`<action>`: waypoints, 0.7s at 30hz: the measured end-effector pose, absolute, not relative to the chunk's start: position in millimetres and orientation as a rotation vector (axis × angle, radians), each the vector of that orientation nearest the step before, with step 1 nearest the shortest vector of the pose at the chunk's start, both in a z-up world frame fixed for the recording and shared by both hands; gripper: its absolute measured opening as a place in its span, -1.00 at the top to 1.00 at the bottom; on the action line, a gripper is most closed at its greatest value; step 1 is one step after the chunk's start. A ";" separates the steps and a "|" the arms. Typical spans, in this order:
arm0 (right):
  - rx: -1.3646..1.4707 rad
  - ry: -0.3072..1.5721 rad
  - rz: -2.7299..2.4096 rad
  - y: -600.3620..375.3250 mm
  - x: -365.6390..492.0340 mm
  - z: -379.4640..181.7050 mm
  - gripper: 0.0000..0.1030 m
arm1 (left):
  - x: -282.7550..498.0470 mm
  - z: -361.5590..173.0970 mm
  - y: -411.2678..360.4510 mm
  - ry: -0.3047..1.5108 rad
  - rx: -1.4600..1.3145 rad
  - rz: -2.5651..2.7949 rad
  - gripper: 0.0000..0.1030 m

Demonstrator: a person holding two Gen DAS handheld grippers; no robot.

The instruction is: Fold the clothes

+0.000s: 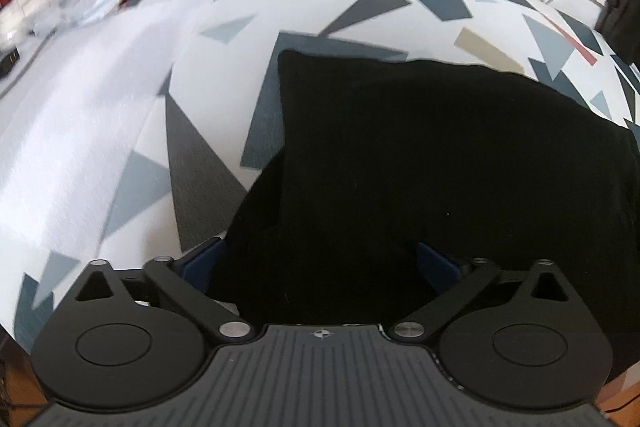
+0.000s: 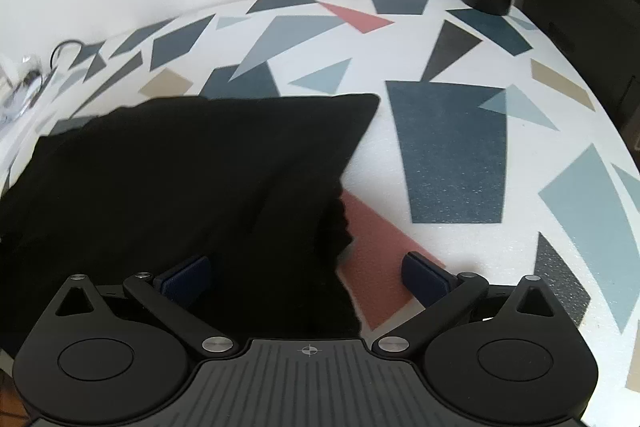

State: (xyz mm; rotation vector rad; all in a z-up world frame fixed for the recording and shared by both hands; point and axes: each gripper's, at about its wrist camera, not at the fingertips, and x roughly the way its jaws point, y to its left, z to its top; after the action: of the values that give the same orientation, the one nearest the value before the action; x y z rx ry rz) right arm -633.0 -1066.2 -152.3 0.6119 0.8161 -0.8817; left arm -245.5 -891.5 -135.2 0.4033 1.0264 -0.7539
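1 black garment [image 1: 420, 163] is lying folded on the patterned tabletop [image 2: 456, 147], long axis running left-right. 2 grippers: left gripper [image 1: 320, 259] and right gripper [image 2: 308, 277] are both hovering spread over its near edge.

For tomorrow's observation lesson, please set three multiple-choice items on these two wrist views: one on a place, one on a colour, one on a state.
1. Where does the garment lie?
A. on a patterned table cover
B. on a bare wooden floor
C. in a basket

2. What colour is the garment?
A. red
B. black
C. yellow

3. How do the fingers of both grippers stand?
A. spread apart
B. pressed together
C. hidden from view

Answers:
1 A: the black garment rests on the table cover printed with grey, blue and pink shapes.
2 B: it is black throughout in both views.
3 A: the left gripper and right gripper each show a wide gap between blue pads, with cloth lying in the gap.
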 end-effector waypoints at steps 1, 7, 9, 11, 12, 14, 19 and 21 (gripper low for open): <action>0.595 0.828 -0.887 -1064.4 -629.8 -152.9 -0.99 | -245.5 -135.1 -891.9 1.024 0.409 -0.759 -1.00; 0.556 0.828 -0.937 -1058.1 -621.7 -155.8 -0.99 | -247.8 -136.1 -889.6 1.006 0.404 -0.773 -1.00; 0.556 0.820 -0.954 -1057.8 -620.8 -156.5 -0.99 | -247.8 -135.8 -889.6 1.007 0.406 -0.776 -1.00; 0.560 0.812 -0.969 -1057.6 -620.3 -157.0 -0.99 | -245.9 -135.3 -891.2 1.015 0.413 -0.780 -1.00; 0.563 0.814 -0.974 -1057.5 -619.6 -156.9 -0.99 | -245.3 -135.2 -891.6 1.017 0.416 -0.782 -1.00; 0.569 0.822 -0.973 -1058.6 -619.2 -156.5 -0.99 | -244.5 -135.3 -892.1 1.017 0.419 -0.788 -1.00; 0.575 0.858 -0.931 -1063.0 -620.4 -154.6 -0.97 | -244.5 -136.1 -890.9 1.006 0.429 -0.815 -1.00; 0.570 0.862 -0.923 -1061.7 -620.6 -153.4 -0.90 | -242.9 -135.7 -890.4 1.008 0.445 -0.841 -1.00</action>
State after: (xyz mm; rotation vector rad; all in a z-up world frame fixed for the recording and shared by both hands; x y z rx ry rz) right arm -620.6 -1061.7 -153.4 0.5696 0.8617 -0.9227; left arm -242.9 -890.4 -135.7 0.4451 1.0079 -0.8412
